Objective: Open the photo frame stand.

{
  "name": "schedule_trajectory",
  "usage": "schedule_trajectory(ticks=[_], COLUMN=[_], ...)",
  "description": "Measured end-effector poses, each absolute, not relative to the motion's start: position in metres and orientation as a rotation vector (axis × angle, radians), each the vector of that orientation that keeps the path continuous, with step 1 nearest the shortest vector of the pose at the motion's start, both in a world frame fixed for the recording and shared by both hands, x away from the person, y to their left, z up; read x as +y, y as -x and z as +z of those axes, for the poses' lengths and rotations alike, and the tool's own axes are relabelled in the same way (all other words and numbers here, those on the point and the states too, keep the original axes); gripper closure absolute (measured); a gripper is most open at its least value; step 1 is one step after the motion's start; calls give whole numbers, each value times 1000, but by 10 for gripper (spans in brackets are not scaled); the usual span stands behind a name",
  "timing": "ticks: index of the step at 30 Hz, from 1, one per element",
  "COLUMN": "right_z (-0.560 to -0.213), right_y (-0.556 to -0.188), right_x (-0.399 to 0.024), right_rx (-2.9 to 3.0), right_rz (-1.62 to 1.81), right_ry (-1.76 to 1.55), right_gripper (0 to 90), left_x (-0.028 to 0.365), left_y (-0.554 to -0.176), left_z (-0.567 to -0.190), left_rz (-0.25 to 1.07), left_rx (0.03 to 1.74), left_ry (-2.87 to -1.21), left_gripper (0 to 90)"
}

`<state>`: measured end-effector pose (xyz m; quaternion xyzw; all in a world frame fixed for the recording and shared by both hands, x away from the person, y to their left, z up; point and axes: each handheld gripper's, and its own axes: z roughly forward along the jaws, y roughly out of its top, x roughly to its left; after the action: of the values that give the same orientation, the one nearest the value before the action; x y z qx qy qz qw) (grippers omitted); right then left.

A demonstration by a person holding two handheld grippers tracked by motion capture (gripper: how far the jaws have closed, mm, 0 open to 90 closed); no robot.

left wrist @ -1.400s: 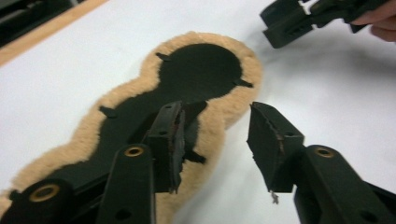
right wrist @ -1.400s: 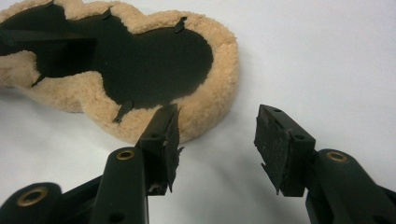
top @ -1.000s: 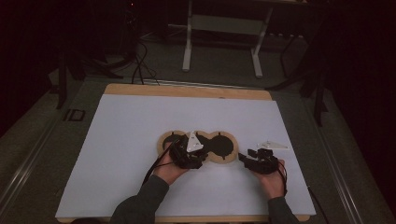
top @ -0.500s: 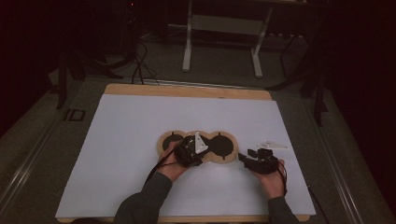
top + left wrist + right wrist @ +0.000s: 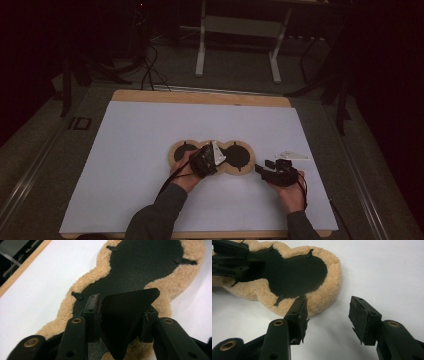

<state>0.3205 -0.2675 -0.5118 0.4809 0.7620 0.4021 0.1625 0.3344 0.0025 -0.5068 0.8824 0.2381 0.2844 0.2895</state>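
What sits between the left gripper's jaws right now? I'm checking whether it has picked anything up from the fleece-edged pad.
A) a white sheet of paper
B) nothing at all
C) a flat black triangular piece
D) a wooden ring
C: in the left gripper view, a flat black triangular piece stands between the jaws of the left gripper, above the fleece-edged pad; the jaws have just been closing around it.

Black-centred fleece pad (image 5: pixel 235 156) flat on white sheet.

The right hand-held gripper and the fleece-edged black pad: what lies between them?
Nothing: in the right gripper view, bare white table cover separates the open right hand-held gripper from the fleece-edged black pad; its left fingertip almost reaches the fleece rim.
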Motion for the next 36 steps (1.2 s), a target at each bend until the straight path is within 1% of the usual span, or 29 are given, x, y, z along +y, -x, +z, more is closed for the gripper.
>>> schedule_trajectory(ticks=[6, 12, 20, 30, 36], right_z=[-511, -510, -507, -504, -498], right_y=[-320, -320, -318, -318, -317], right_x=[-267, -268, -266, -265, -265], right_rx=[2178, 2160, 2143, 2134, 2108], right_rz=[1150, 1157, 1167, 1199, 1307], right_ry=[-1371, -1375, -1370, -1388, -1434], right_gripper=[478, 471, 457, 432, 403], left_x=[1, 7, 13, 23, 31], left_y=[-332, -334, -334, -334, -333], left_z=[-506, -503, -503, -500, -499], left_rz=[812, 774, 747, 688, 663], left_rx=[609, 619, 589, 591, 591], left_ry=[-2355, -2329, -2311, -2267, -2228], left_gripper=[694, 719, 722, 720, 719])
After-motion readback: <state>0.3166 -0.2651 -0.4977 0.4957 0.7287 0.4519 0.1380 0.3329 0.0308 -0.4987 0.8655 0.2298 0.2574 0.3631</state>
